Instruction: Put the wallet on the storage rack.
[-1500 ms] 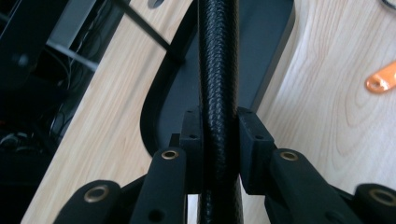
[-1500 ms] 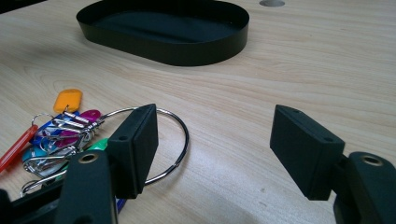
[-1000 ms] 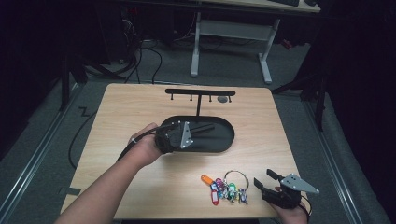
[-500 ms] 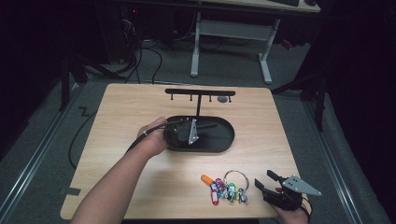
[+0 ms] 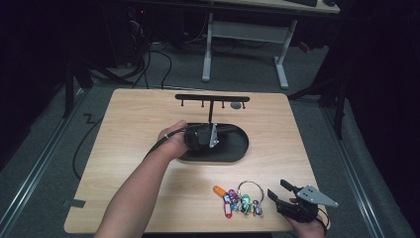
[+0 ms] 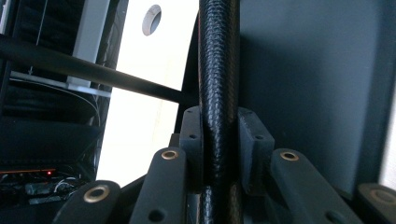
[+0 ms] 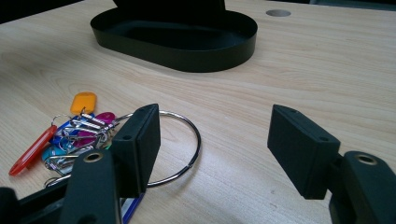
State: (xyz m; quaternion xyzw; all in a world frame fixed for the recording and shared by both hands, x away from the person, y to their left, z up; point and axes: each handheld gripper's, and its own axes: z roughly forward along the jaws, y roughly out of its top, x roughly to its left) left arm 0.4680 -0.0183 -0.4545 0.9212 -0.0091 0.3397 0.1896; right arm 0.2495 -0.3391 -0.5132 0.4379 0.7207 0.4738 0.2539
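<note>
Left gripper (image 5: pixel 210 135) sits over the black oval tray (image 5: pixel 233 148) mid-table, jaws pinched on the stand's upright post (image 6: pixel 218 93); in the left gripper view the textured post runs straight up between the pads (image 6: pixel 191 140). Post stands vertical from the tray; its crossbar (image 5: pixel 212 97) runs left-right across the table, small pegs hanging under it. Grey round disc (image 5: pixel 236 105) lies on the table just under the bar's right end.

Right gripper (image 5: pixel 280 194) rests at the near right table edge, jaws spread wide and holding nothing, pointing left toward the keys (image 5: pixel 237 199). Key bunch lies on the table (image 5: pixel 129 139) just beside that gripper, well apart from the tray: big metal ring (image 7: pixel 182 144) at the right, coloured tags fanned out to the left, orange tag (image 7: pixel 84 102) farthest out. In the right gripper view the left pad (image 7: pixel 140 144) overlaps the ring; touching or not, can't tell. Tray's long axis runs left-right. Cable (image 5: pixel 84 144) trails off the table's left side.
</note>
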